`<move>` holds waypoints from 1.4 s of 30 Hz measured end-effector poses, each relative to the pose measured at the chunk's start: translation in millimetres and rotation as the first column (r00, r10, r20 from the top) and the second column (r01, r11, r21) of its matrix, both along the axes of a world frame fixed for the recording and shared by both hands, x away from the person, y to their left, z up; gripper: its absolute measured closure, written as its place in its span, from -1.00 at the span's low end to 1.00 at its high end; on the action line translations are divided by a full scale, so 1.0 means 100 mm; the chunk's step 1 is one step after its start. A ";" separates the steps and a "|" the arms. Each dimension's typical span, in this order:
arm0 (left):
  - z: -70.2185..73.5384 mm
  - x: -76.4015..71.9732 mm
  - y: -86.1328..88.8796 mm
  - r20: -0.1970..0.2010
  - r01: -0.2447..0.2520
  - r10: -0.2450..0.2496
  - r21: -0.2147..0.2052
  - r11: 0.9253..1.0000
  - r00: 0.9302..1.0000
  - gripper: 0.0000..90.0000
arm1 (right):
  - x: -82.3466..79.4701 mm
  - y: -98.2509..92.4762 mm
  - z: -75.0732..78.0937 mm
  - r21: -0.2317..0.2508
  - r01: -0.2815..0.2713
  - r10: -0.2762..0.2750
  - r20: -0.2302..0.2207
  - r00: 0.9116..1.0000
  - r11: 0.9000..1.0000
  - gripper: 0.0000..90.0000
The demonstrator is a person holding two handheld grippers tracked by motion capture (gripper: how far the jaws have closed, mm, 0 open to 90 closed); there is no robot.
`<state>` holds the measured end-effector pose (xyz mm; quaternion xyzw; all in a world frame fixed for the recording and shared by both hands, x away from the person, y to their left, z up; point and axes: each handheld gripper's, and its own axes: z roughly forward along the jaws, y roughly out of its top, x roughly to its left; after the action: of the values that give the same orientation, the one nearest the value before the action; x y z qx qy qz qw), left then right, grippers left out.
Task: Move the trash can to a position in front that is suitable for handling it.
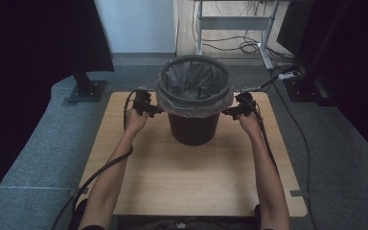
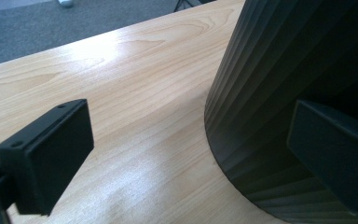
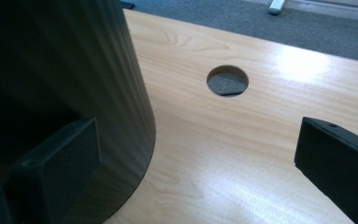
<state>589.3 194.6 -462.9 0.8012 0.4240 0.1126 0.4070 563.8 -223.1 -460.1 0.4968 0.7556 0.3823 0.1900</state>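
A dark ribbed bin (image 1: 193, 127) with a clear plastic liner (image 1: 194, 79) folded over its rim stands on the wooden table (image 1: 191, 182), toward the far edge. My left gripper (image 1: 154, 110) is at the bin's left side, just under the rim, jaws wide apart. The left gripper view has the bin's wall (image 2: 279, 70) close beside the right jaw, with nothing held. My right gripper (image 1: 227, 113) mirrors it at the bin's right side. In the right gripper view the bin wall (image 3: 74, 60) stands by the left jaw, and the gripper (image 3: 196, 163) is open over bare wood.
A round cable hole (image 3: 227, 80) pierces the tabletop to the right of the bin. Grey carpet (image 1: 38, 143) surrounds the table. A desk frame with cables (image 1: 235, 28) stands behind, and dark stands (image 1: 84, 86) flank the far corners.
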 end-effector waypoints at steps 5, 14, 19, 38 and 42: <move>-0.01 -0.05 0.01 0.038 0.009 -0.008 -0.009 1.000 0.999 -0.88 | -0.03 0.02 0.03 -0.009 -0.001 0.001 -0.005 1.000 1.000 -0.91; 0.02 -0.24 0.02 0.060 0.035 -0.036 0.027 0.999 0.998 -0.88 | -0.18 0.03 0.03 -0.016 -0.026 0.026 -0.003 1.000 1.000 -0.91; 0.05 -0.34 0.02 0.074 0.045 -0.050 0.060 0.997 0.996 -0.88 | -0.26 0.05 0.04 -0.033 -0.041 0.041 0.007 0.999 0.999 -0.90; 0.07 -1.01 0.19 0.101 0.121 -0.132 0.104 0.987 0.986 -0.89 | -0.78 0.13 -0.02 0.014 -0.114 0.114 0.026 0.993 0.993 -0.90; 0.07 -1.19 0.22 0.106 0.122 -0.133 0.107 0.987 0.985 -0.89 | -0.93 0.16 -0.01 0.006 -0.139 0.139 0.031 0.990 0.990 -0.91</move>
<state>470.4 216.4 -455.4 0.8385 0.3418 0.1526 0.3960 470.8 -207.4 -461.5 0.4377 0.7840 0.4051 0.1725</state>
